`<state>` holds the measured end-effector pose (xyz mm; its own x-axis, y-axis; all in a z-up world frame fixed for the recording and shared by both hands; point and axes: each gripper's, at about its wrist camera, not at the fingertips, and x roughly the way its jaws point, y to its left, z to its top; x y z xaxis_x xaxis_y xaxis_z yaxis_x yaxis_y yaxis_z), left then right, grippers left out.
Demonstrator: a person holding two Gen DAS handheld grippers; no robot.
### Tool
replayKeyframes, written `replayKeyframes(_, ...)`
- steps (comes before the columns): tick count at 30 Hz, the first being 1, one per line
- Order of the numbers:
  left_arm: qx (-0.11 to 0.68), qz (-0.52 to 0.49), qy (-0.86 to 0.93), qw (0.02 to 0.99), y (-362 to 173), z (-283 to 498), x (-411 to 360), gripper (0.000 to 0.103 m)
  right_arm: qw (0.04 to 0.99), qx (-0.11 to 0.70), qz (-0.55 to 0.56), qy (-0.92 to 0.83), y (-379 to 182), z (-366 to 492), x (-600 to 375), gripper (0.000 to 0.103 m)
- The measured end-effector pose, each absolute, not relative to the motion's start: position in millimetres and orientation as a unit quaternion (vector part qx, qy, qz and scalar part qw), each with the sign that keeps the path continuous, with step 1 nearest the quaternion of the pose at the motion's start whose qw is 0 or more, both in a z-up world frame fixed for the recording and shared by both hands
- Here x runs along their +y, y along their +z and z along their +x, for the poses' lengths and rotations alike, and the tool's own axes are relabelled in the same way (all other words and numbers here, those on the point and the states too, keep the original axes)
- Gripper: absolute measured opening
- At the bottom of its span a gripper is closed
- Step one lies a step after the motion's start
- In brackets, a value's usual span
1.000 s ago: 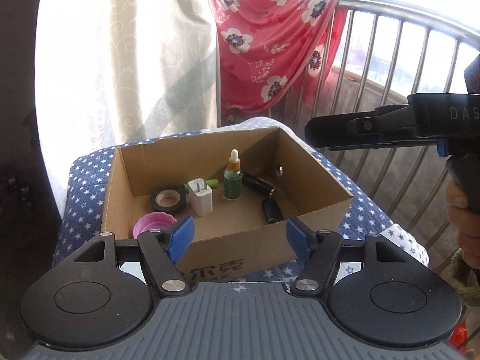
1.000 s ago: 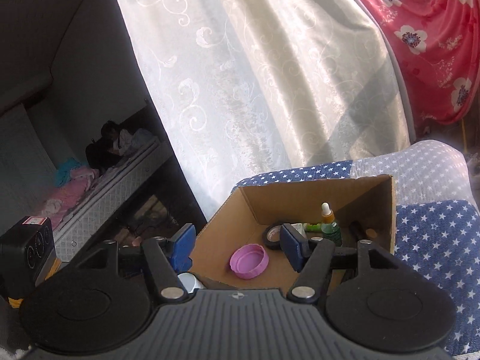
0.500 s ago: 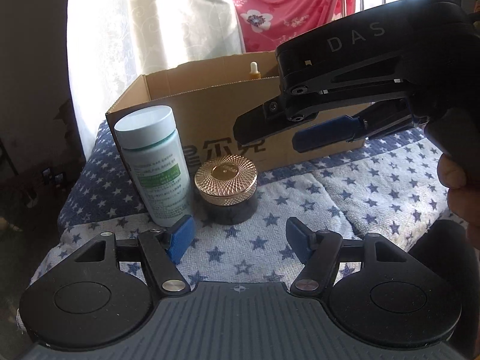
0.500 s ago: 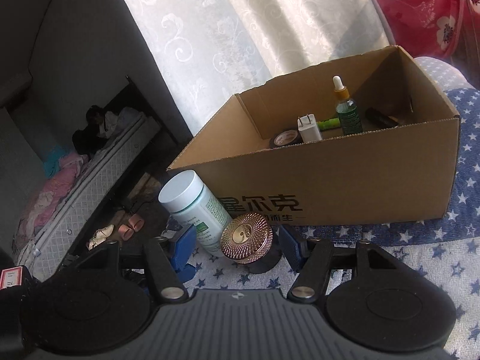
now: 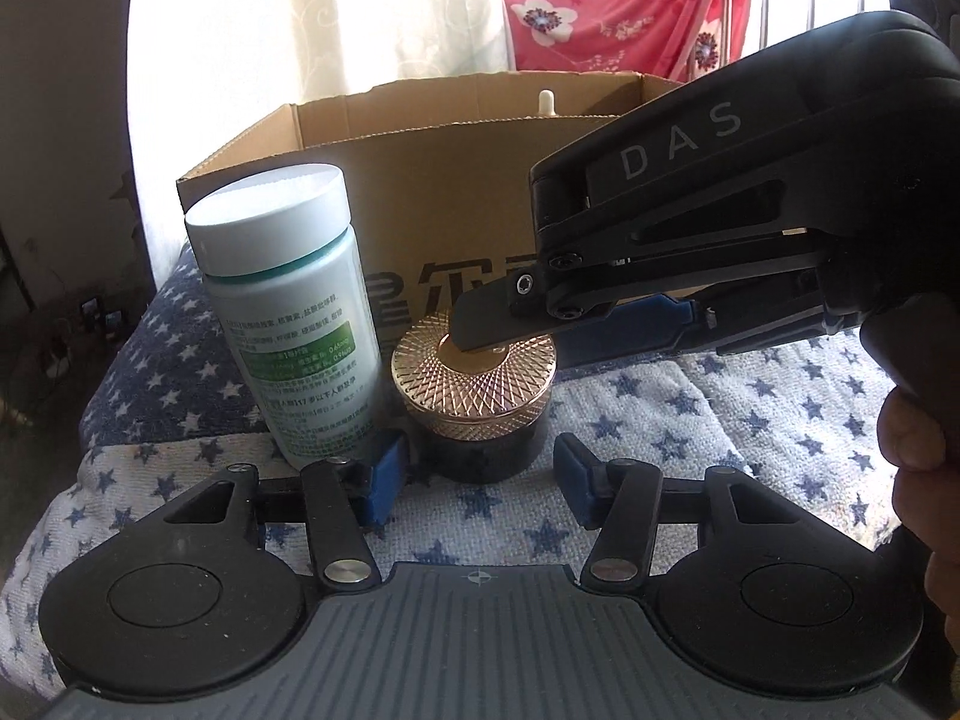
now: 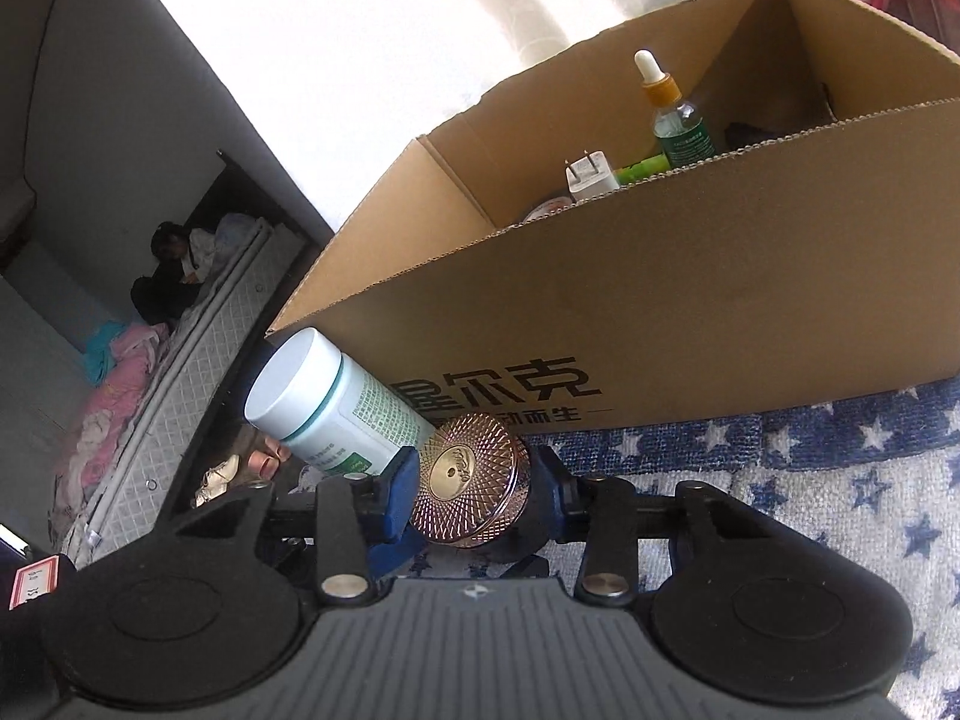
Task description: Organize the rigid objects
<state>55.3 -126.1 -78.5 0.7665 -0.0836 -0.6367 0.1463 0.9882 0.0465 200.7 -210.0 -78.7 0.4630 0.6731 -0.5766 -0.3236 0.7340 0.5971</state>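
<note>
Within the last second both grippers had come down from above the open cardboard box (image 6: 690, 324) to the star-print cloth (image 5: 750, 414) in front of it, and both sets of jaws had just been closing. The right gripper (image 6: 474, 495) now had the gold-lidded jar (image 6: 468, 480) between its blue pads, which sat at the jar's two sides; whether they already pressed on it could not be told. In the left wrist view that gripper crossed over the jar's lid from the right. The left gripper (image 5: 474, 480) was narrower than before but still clear of everything: the jar (image 5: 474, 396) stood just ahead of its gap, and the white pill bottle (image 5: 288, 324) stood upright just beyond its left pad. A dropper bottle (image 6: 678, 114) and a white plug (image 6: 588, 177) already stood in the box beyond both jaws. By this reading, the jar was the next item bound for the box, with the bottle likely left for the other hand.
</note>
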Motion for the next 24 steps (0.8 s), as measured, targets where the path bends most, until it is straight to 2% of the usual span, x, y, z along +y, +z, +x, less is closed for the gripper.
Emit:
replayKeyframes(4, 0.338, 0.043, -0.055, 0.938, -77.6, 55.8, -126.4, 0.047, 0.832, 0.421, 0.204, 0.299, -81.0, 198.6, -210.4, 0.037)
replayKeyframes(24, 0.353, 0.013, -0.078, 0.932, -67.2, 27.4, -123.2, 0.046, 0.83, 0.44, 0.193, 0.282, -72.2, 173.4, -216.7, 0.038)
